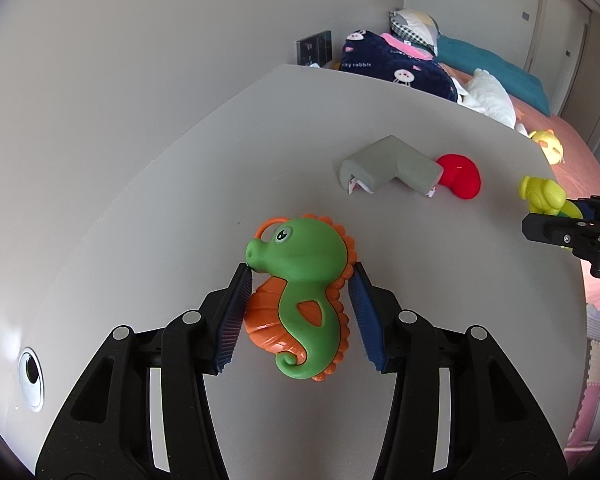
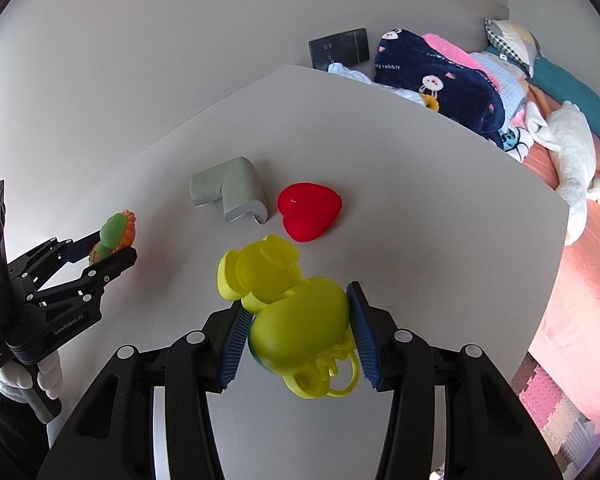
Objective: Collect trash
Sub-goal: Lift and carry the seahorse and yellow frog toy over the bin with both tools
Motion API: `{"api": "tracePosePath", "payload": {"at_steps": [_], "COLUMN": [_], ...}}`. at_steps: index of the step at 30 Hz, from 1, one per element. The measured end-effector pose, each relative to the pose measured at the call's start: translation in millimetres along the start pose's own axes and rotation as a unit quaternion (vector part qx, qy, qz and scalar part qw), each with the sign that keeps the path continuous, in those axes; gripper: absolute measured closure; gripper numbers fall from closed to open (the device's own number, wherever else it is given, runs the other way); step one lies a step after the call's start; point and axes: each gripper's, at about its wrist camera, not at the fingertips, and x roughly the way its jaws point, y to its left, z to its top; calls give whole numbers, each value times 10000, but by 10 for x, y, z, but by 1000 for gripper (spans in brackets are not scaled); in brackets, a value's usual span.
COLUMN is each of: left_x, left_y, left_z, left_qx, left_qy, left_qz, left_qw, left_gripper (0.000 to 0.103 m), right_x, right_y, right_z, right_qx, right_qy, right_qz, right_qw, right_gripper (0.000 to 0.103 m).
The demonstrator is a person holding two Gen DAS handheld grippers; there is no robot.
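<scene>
A green and orange seahorse toy [image 1: 304, 264] sits between the blue pads of my left gripper [image 1: 300, 280], which is shut on it just above the grey tabletop [image 1: 160, 220]. The right wrist view shows the same seahorse [image 2: 114, 230] in the left gripper [image 2: 112, 248] at far left. My right gripper [image 2: 296, 300] is shut on a yellow-green plastic toy [image 2: 296, 320] with a ring at its near end. From the left wrist view, that toy [image 1: 540, 192] and the right gripper [image 1: 556, 228] are at the right edge. A grey foam corner piece [image 2: 232, 188] and a red heart [image 2: 310, 210] lie on the table beyond both grippers.
A bed [image 2: 572, 280] with a pink sheet runs along the table's right side, piled with a navy rabbit blanket [image 2: 440, 76], a white plush [image 2: 568, 144] and pillows. A cable hole [image 1: 31, 378] is in the tabletop at left. A dark wall panel [image 2: 340, 50] is behind.
</scene>
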Motion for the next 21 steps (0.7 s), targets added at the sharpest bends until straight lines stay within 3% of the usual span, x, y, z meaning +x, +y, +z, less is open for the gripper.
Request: {"api": "tracePosePath", "payload": {"at_steps": [21], "left_x": [-510], "left_y": [-846], "left_z": [-48], "left_qx": [464], "left_qy": [-195], "left_qz": [-358], "left_qw": [9981], "left_gripper": [54], "right_x": [-803], "right_y": [-427], "right_z": [-460], "right_qx": [243], "right_qy": [-273], "right_qz": [-257], "right_qw": [9990], "right_gripper": [54]}}
